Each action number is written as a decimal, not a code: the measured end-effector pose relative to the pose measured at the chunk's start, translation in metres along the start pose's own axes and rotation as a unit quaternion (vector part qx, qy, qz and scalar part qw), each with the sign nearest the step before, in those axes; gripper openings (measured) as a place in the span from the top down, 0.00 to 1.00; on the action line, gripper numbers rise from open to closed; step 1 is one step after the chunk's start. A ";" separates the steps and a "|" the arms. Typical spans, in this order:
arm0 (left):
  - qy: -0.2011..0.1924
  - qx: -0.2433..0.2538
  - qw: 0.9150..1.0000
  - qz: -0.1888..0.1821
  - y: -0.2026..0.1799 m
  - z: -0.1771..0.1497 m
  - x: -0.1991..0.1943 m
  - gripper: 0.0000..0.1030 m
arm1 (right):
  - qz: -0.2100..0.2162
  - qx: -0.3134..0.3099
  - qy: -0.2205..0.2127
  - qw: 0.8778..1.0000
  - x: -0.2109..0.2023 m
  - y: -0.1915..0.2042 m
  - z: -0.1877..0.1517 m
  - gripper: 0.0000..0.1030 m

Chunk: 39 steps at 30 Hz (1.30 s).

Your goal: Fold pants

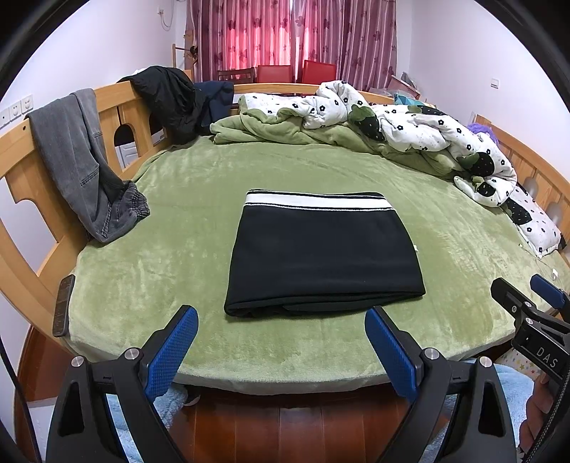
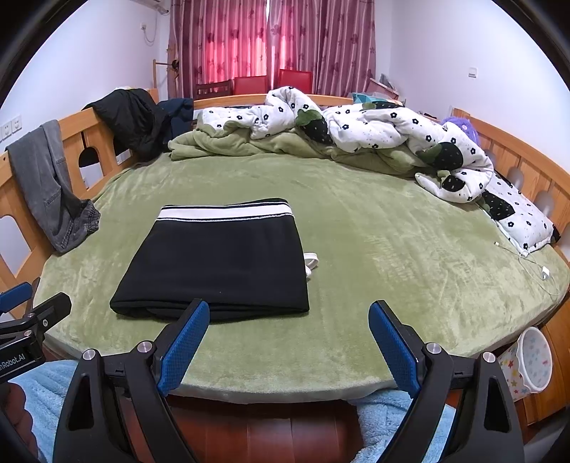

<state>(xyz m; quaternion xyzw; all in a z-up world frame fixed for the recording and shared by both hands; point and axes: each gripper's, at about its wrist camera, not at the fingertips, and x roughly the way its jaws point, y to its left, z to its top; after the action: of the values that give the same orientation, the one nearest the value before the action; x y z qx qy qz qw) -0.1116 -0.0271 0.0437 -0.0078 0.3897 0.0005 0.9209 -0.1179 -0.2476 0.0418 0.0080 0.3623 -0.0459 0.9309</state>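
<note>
pants (image 1: 324, 253) already folded into a flat packet on the bed (image 1: 178, 199); left tongs (image 1: 281, 342) and right tongs (image 2: 288, 338) spread, empty; probably only tucking the white cord (image 2: 311, 261).

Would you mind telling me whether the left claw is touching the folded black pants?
Apart: in the left wrist view the open left claw stops short of the folded black pants.

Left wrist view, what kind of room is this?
Most likely a home bedroom: a wooden bed frame with a green blanket, a rumpled floral quilt, and pink curtains behind.
</note>
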 end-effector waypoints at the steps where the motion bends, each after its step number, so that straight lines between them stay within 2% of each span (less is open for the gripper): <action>1: 0.000 0.000 1.000 0.000 0.001 0.000 0.000 0.08 | 0.000 0.001 -0.001 1.000 -0.001 0.001 0.000 0.13; 39: -0.003 0.000 1.000 -0.002 0.001 0.004 -0.004 0.08 | 0.000 0.009 -0.001 1.000 -0.010 0.006 -0.002 0.13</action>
<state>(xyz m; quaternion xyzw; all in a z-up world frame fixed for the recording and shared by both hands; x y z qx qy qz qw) -0.1119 -0.0265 0.0491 -0.0085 0.3871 -0.0013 0.9220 -0.1261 -0.2408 0.0467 0.0163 0.3613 -0.0488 0.9310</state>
